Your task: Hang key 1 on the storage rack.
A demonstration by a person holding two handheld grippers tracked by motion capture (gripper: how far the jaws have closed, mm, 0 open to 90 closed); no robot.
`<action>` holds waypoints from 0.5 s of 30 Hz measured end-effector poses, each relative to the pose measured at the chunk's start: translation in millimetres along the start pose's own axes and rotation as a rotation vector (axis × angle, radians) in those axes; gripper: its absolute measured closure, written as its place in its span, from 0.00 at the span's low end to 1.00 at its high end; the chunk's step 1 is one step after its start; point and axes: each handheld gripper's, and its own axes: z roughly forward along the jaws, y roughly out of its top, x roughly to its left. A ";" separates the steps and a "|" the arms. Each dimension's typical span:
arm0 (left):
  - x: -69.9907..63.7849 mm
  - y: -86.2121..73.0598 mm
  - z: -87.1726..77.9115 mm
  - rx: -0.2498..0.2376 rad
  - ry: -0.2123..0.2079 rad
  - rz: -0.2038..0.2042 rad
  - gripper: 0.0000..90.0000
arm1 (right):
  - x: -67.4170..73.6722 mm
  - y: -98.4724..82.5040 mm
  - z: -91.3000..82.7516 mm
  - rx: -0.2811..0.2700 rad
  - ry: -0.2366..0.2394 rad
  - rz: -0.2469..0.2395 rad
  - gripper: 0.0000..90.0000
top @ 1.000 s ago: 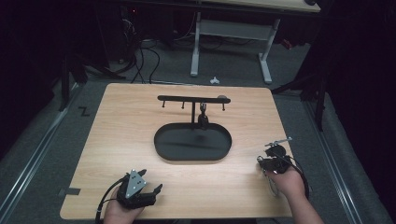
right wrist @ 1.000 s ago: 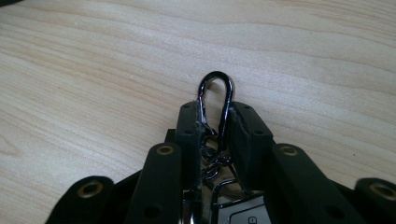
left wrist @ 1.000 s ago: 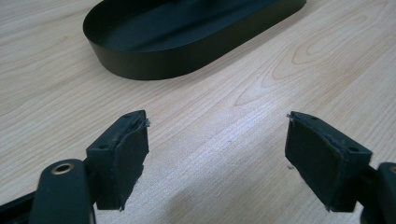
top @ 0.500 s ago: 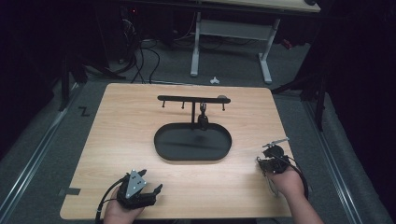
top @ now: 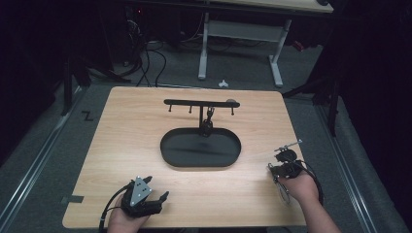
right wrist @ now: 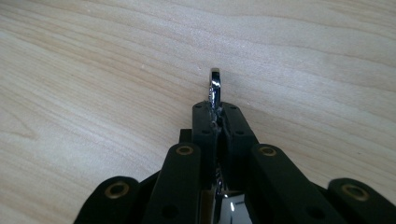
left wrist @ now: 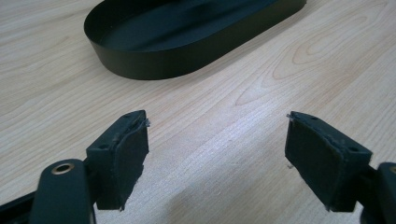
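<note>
Thin shiny metal piece (right wrist: 215, 85) sat clamped in the right gripper (right wrist: 217, 112), jaws having just closed on it, lower right of the high view over the table (top: 126, 141). Left gripper (left wrist: 217, 149), lower left, had jaws wide apart, nothing between. Black oval tray (top: 170, 148) lay center frame.

Left gripper (top: 154, 200) sits low at the near left, held from behind by the left hand (top: 124, 221), forearm entering from below; grey three-cornered plate on top, cable looping off to its left. Jaws stand wide apart, nothing between the pads (left wrist: 125, 158). Right gripper (top: 278, 167) at the near right, right hand (top: 297, 184) wrapped behind it, cable curling beside the wrist. Its jaws have just been closing and are pressed together on a thin shiny metal piece (right wrist: 215, 86).
</note>
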 end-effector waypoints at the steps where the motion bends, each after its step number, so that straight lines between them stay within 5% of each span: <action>1: 0.1 -0.1 0.2 -0.002 0.000 -0.002 0.25 | 0.4 0.9 -3.3 0.002 -0.002 -0.006 0.96; 15: -0.3 0.3 -0.7 -0.008 0.000 -0.002 0.25 | 12.8 14.4 -62.6 -0.046 -0.009 -0.081 0.96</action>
